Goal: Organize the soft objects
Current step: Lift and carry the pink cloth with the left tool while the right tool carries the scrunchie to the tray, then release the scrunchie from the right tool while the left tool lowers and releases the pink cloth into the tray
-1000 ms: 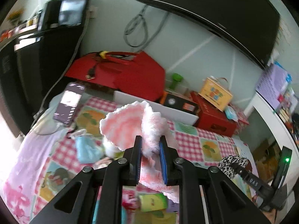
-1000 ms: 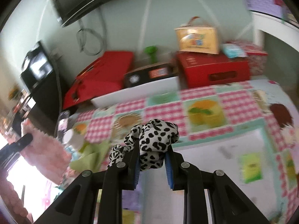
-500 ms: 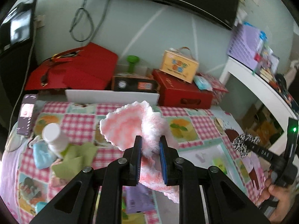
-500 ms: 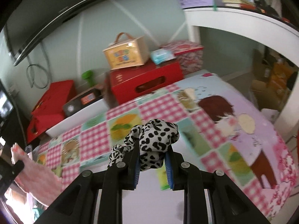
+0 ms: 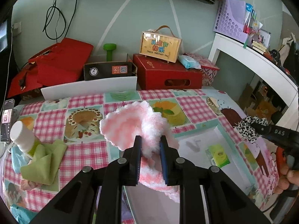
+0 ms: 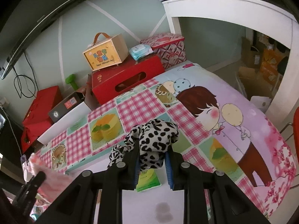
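Left gripper (image 5: 149,145) points forward and down over the table, black fingers nearly parallel, blue pads (image 5: 138,155) pressed in on a bunched pink-and-white knitted cloth (image 5: 130,125) that stands up between them and hangs below. Right gripper (image 6: 152,160) angles down the same way, its jaws clamped on a wad of black-and-white spotted fabric (image 6: 155,138) that bulges above the fingertips. In the left wrist view the right gripper enters from the right edge with a person's hand (image 5: 287,175) wrapped around its handle, fingers curled under; the left gripper's tip shows blurred at the lower left of the right wrist view.
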The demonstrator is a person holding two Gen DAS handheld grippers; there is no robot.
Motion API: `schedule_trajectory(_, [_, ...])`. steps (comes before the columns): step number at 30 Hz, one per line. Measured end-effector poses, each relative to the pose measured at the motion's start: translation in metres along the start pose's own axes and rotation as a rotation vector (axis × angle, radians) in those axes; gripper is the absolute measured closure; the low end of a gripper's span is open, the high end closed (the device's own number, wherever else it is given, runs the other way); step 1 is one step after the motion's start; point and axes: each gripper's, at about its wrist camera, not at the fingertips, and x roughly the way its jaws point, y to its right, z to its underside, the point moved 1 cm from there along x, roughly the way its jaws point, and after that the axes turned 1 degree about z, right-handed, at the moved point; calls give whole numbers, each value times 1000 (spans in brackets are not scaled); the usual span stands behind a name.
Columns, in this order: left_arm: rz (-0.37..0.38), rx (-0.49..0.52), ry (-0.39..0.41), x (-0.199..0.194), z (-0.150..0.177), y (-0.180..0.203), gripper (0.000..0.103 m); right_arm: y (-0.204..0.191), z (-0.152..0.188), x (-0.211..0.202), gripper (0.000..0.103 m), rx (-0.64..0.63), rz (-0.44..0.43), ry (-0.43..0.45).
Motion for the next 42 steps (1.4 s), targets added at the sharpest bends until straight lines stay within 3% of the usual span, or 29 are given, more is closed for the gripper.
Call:
schedule_trajectory(5, [-17, -22, -10, 19, 5, -4, 84, 1, 2, 6, 78, 0, -5, -15])
schedule_trajectory(14, [-45, -41, -128, 56, 23, -5, 84, -22, 14, 32, 78, -80, -44, -85])
schedule_trajectory(21, [-52, -2, -191, 71, 33, 5, 84, -38, 26, 54, 78, -136, -54, -147])
schedule_trajectory(35, [-61, 99, -226, 82, 36, 32, 82, -80, 48, 87, 78, -257, -89, -254])
schedule_trajectory(39, [-66, 110, -233, 84, 38, 34, 77, -80, 49, 96, 77, -243, -82, -282])
schedule_trajectory(41, [-65, 106, -242, 84, 37, 33, 71, -78, 50, 99, 77, -237, -77, -293])
schedule_trajectory(42, [-63, 102, -248, 84, 36, 33, 63, -78, 50, 99, 77, -236, -75, -293])
